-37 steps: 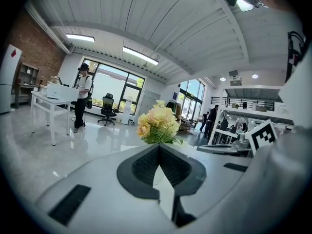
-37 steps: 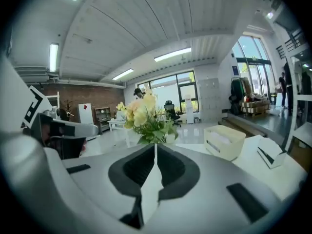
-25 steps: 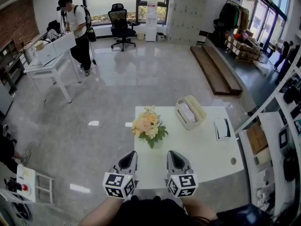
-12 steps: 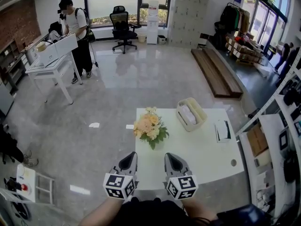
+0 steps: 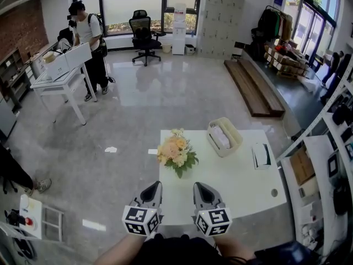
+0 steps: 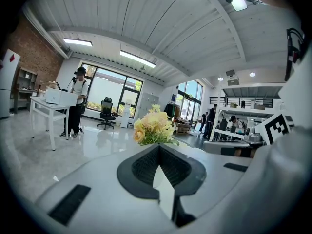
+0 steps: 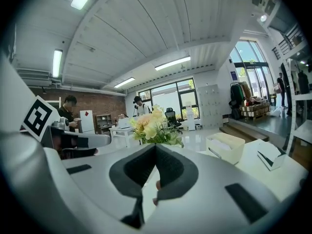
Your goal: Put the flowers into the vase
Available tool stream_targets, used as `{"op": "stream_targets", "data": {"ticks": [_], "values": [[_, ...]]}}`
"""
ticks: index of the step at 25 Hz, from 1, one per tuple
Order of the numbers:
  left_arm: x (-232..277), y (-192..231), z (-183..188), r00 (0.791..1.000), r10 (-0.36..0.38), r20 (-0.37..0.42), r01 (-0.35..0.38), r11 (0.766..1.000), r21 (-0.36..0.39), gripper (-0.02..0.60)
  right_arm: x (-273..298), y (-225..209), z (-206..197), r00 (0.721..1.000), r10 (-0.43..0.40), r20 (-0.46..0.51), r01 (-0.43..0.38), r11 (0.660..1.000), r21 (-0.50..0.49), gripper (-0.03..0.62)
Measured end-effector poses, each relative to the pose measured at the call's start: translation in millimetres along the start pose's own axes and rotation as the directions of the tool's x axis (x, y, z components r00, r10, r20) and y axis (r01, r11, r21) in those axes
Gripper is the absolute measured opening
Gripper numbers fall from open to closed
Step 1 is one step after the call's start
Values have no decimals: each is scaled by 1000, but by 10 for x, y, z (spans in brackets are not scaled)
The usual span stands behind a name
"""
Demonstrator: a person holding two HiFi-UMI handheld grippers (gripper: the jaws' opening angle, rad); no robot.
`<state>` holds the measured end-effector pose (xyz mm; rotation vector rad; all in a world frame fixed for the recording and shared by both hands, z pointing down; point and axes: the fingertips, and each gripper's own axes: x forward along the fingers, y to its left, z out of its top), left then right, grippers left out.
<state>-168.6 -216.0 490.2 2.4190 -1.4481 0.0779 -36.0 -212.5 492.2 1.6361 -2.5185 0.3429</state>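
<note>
Our left claw (image 5: 153,186) and right claw (image 5: 199,187) hang at the counter's (image 5: 237,170) near edge, jaws pressed together on nothing. The flowers (image 5: 176,152) stand upright at twelve o'clock, midway between them, so neither claw looks nearer.

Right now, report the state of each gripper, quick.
Left gripper: closed, jaws together, holding nothing.
Right gripper: closed, jaws together, holding nothing.
</note>
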Motion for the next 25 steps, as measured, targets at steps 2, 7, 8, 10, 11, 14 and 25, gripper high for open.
{"op": "stream_targets", "data": {"ticks": [2,7,8,10,11,14,25], "values": [[-1,0,-6,1000,0,-1,0,1000,0,5,2,10,-3,1000,0,1,0,1000,-7,3],[5,3,-22,1000,2,2,-2,1000,-2,3,3,-3,-21,1000,-1,-1,1,1000,-1,3],[1,-1,-22,1000,2,2,-2,1000,-3,3,-2,-5,-20,1000,-1,-1,1,1000,0,3],[-10,-10,-21,1000,2,1,-2,1000,-4,3,-11,-3,-19,1000,0,-1,0,1000,2,3],[-13,-12,-19,1000,2,1,-2,1000,-5,5,-12,-1,-18,1000,0,-2,0,1000,3,3],[-6,-6,-16,1000,4,1,-4,1000,-6,5,-3,4,-17,1000,3,-3,-3,1000,3,3],[-14,-10,-44,1000,7,-4,-7,1000,-14,5,-3,20,-25,1000,13,-12,-13,1000,0,3]]}}
